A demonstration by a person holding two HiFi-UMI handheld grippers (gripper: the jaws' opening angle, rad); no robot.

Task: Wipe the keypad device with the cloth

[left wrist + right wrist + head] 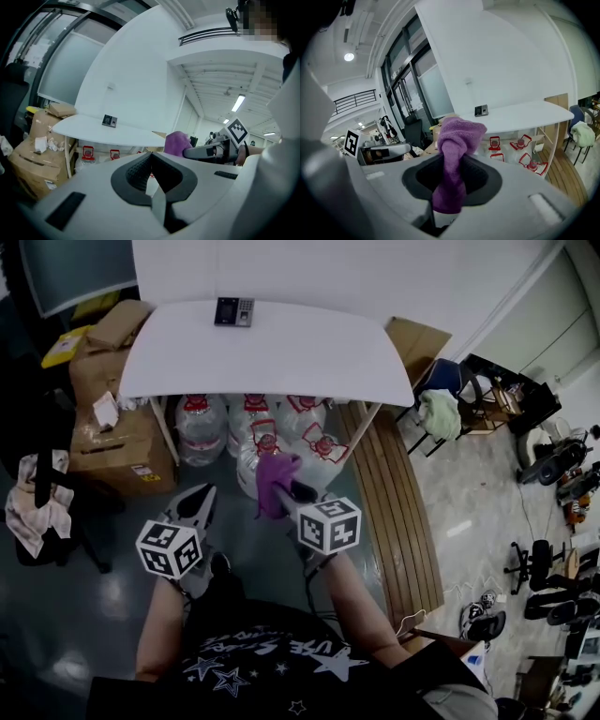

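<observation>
Far left of the left fingers: cardboard boxes (pixel 122 442) stacked beside the left edge of the surface (pixel 272 367). Dark floor (pixel 103 587) lies open between the boxes and the gripper.

Left gripper (pixel 199 502): held low over the floor, short of the surface's near edge. Fingers (pixel 136 172) closed tip to tip, nothing between them.

Keypad device (pixel 233 311): ahead of both pairs of fingers and well apart from them. It sits at the far edge of the surface, by the wall, and in the head view lines up between the two grippers. The white top is open on its left, right and near sides. The near edge of the surface curves, and its corners are rounded.

Water bottles (pixel 202 427): clustered under the surface, directly ahead of the fingers and below the near edge.

Right gripper (pixel 286 488): beside the left one, not touching it, tips a little further forward. Its fingers (pixel 479 180) are clamped on the cloth (pixel 457 140), which is purple. A bunched end stands up past the fingertips, and the rest runs down between the pads. From its own view the cloth's top sits just left of the keypad device and below it.

Right of the right fingers: a slatted wooden bench (pixel 394 512) runs from the surface's right corner back toward the person. Beyond it are pale floor and a chair (pixel 441 395) with light green fabric draped over it.
</observation>
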